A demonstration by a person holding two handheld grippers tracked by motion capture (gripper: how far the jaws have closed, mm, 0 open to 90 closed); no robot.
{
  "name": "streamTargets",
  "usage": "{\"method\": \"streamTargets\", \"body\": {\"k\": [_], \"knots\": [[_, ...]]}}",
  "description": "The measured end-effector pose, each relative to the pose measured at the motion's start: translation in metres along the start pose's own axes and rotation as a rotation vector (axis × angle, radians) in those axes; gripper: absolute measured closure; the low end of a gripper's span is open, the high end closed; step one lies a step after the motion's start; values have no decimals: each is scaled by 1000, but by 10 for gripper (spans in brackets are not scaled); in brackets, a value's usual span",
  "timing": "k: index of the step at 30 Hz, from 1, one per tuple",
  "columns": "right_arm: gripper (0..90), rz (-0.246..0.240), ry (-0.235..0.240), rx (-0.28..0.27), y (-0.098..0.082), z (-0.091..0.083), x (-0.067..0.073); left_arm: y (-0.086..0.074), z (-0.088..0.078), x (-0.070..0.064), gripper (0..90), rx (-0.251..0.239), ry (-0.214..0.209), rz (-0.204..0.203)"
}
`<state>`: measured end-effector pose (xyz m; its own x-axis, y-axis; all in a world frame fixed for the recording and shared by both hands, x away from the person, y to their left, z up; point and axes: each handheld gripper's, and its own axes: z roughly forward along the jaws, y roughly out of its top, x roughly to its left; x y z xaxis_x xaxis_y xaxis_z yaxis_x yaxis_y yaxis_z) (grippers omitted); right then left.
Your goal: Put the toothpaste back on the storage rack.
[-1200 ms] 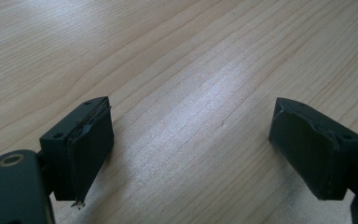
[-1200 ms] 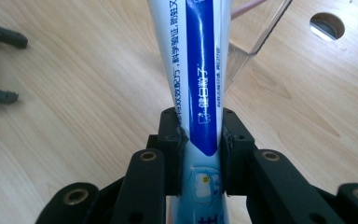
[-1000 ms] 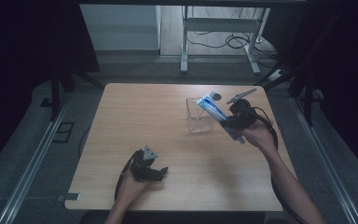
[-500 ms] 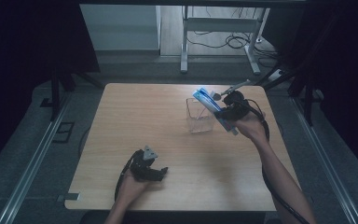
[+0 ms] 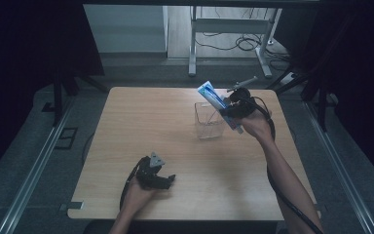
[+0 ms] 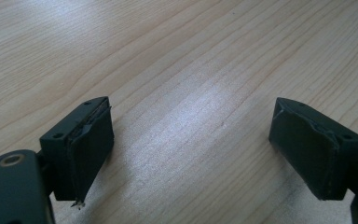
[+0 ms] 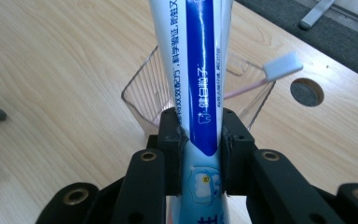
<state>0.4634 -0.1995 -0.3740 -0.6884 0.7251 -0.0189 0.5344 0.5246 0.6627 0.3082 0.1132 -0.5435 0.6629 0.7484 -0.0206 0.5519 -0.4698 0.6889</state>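
The toothpaste tube [image 7: 200, 70] is hanging in the air just above the clear plastic cup [image 5: 208, 124], tilted, its far end reaching over the cup's rim. The right gripper [image 7: 200, 140] is pinching it across its width, jaws pressing both edges. A toothbrush [image 7: 279, 67] is leaning inside the cup. Well apart, the left gripper [image 6: 191, 154] is resting near the wooden table [image 5: 141, 122]'s front edge, jaws spread.
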Motion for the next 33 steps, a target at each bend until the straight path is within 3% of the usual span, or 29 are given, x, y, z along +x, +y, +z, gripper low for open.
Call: {"method": "streamTargets", "body": {"k": [13,33], "knots": [[736,15,-12,-49,19,14,-5,0,0,0,139,4,-1,3],[736,14,-15,-119,40,52,-6,0,0,0,138,6,-3,5]]}}
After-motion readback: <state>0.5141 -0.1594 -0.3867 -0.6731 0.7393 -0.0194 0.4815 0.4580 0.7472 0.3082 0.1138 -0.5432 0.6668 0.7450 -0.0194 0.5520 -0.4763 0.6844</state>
